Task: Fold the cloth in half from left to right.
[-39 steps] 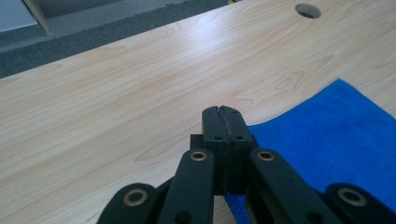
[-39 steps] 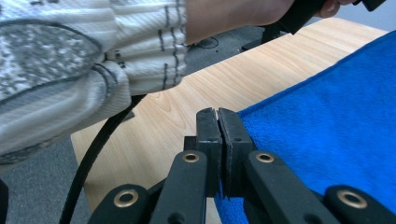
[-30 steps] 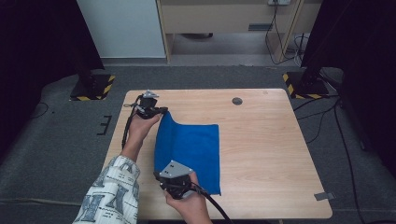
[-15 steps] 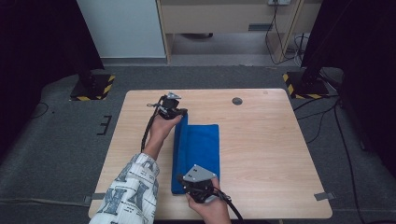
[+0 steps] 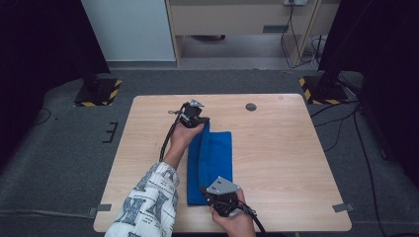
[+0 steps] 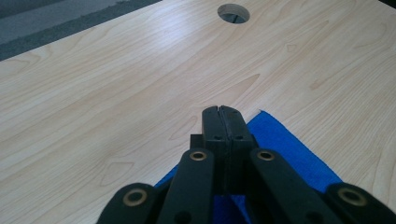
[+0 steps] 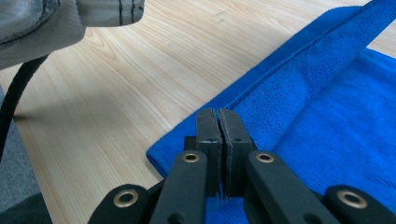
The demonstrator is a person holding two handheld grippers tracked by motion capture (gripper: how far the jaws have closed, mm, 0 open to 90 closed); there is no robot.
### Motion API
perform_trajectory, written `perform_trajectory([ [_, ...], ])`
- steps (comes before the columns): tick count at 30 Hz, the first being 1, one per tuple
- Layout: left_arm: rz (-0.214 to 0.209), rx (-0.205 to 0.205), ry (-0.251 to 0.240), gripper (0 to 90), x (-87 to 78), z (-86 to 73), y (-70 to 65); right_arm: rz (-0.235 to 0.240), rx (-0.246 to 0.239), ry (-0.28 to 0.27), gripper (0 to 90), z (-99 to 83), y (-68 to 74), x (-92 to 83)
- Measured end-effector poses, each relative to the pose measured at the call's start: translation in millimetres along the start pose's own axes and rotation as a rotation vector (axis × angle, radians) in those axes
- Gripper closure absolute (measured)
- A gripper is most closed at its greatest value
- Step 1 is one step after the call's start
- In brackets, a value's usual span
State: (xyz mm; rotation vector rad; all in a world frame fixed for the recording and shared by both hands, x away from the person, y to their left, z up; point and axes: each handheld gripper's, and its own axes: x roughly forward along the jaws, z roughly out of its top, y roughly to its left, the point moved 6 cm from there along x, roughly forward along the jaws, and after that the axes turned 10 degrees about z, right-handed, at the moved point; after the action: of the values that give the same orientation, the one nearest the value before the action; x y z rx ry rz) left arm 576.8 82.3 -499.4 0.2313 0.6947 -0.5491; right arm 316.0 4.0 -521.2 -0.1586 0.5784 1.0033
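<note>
A blue towel [image 5: 211, 157] lies lengthwise on the wooden table [image 5: 286, 148], its left part lifted and folded rightward over the rest. My left gripper [image 5: 203, 120] holds the far corner, jaws pressed together, with blue cloth [image 6: 289, 149] hanging under the left gripper [image 6: 220, 109]. At the near end, my right gripper [image 5: 210, 193] is shut on the towel's edge. In the right gripper view the right gripper [image 7: 218, 112] has blue fibres between its jaws, above the towel [image 7: 336, 130]. A raised fold runs toward the far corner.
A round cable hole [image 5: 251, 106] sits in the table's far middle, also ahead of the left gripper as the cable hole [image 6: 233, 12]. A patterned sleeve [image 5: 148, 202] crosses the near left. Black stands with striped bases [image 5: 99, 94] flank the table's far corners.
Both grippers have moved to the right across the table, carrying the towel's left edge over. The towel now looks narrower, about half its earlier width.
</note>
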Motion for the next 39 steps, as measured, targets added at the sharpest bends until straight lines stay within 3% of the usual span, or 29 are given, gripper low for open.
perform_trajectory([
  [10,-0.021,-0.011,0.016,90.0,17.1,2.5,-18.2,-0.011,0.012,0.004,88.4,-10.2,-6.4,-10.1],
  [18,-0.018,-0.019,0.027,90.0,27.3,4.6,-30.0,-0.031,0.030,-0.003,88.4,-19.0,-16.2,-28.3],
  [23,-0.024,-0.031,0.057,89.9,34.5,2.4,-36.8,-0.040,0.045,-0.010,88.4,-21.3,-24.1,-36.3],
  [29,-0.015,-0.038,0.051,89.9,36.7,3.8,-39.1,-0.049,0.046,-0.006,88.3,-22.8,-28.9,-43.8],
  [39,-0.014,-0.042,0.063,89.9,42.1,1.8,-42.2,-0.039,0.067,0.032,88.3,-38.6,-28.4,-39.9],
])
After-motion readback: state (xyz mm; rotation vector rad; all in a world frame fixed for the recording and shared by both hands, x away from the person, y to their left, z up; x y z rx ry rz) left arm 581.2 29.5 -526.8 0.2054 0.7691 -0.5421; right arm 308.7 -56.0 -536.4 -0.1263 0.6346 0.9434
